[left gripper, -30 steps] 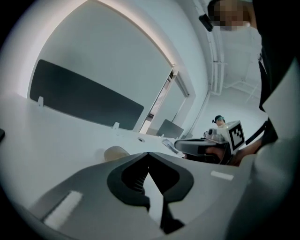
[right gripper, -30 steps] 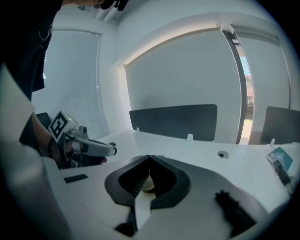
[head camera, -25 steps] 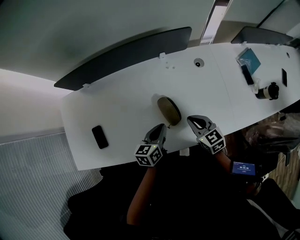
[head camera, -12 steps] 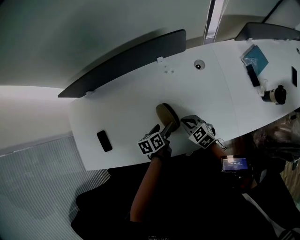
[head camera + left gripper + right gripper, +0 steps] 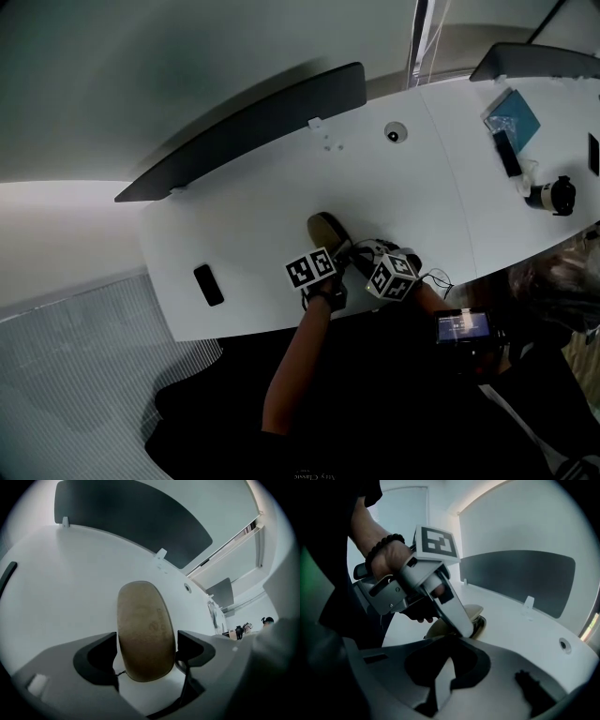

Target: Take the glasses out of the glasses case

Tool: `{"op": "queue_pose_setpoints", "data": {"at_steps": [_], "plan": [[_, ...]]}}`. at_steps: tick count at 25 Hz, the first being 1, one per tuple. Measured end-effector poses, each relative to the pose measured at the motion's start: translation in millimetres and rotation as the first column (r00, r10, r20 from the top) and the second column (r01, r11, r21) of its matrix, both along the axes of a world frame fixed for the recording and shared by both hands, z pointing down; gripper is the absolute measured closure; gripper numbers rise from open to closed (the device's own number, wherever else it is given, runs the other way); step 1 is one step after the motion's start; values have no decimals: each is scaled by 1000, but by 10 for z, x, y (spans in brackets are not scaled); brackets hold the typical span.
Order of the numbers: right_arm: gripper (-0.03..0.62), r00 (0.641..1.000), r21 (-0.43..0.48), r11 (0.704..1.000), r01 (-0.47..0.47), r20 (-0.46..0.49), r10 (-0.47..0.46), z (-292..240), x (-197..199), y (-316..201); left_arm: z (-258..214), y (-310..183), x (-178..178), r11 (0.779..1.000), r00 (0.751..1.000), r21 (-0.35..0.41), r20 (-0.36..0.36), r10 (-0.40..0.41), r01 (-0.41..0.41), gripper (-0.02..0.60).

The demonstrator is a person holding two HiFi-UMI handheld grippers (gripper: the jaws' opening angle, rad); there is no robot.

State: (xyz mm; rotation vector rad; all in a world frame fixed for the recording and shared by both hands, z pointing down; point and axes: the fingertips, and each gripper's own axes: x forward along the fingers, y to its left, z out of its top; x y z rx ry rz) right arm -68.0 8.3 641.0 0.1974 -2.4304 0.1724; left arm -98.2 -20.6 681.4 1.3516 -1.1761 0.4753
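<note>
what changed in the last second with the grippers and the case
Both grippers came down toward the glasses case. The left gripper is opening its jaws and now straddles the case's near end, not yet gripping it. The right gripper, shut, moved in close beside it. The case stayed closed on the table; the phone did not move.

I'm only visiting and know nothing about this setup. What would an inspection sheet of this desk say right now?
Surface: white table.
Job's things: tan glasses case, lying flat, appears closed; glasses not seen.
Clutter: black phone near the left end; teal box far right.
Grippers: left gripper jaws opening, with the case between them; right gripper shut, empty, beside the case.
Cables: thin wire by the right gripper.
Surroundings: dark divider panel along the far edge; grey floor.
</note>
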Motion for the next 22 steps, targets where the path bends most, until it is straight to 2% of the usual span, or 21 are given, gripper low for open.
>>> {"op": "queue_pose_setpoints", "data": {"at_steps": [2, 6, 10, 16, 20, 22], "plan": [[585, 1000, -10, 1000, 12, 1, -12, 21, -17, 3, 47, 7, -7, 1000, 1000, -17, -6, -11, 11, 195], [585, 1000, -40, 999, 21, 17, -20, 34, -33, 4, 47, 14, -24, 1000, 999, -16, -34, -6, 6, 210], [585, 999, -58, 998, -5, 35, 7, 10, -52, -27, 5, 29, -38, 1000, 993, -11, -117, -18, 17, 212], [585, 998, -94, 996, -10, -70, 3, 232, -54, 24, -80, 96, -15, 999, 963, -10, -264, -48, 47, 213], [585, 993, -118, 992, -45, -110, 32, 340, -53, 59, -128, 252, -158, 998, 950, 3, -306, -62, 66, 214], [585, 992, -119, 991, -59, -119, 44, 346, -65, 51, -177, 310, -259, 996, 944, 15, -319, -80, 89, 234]]}}
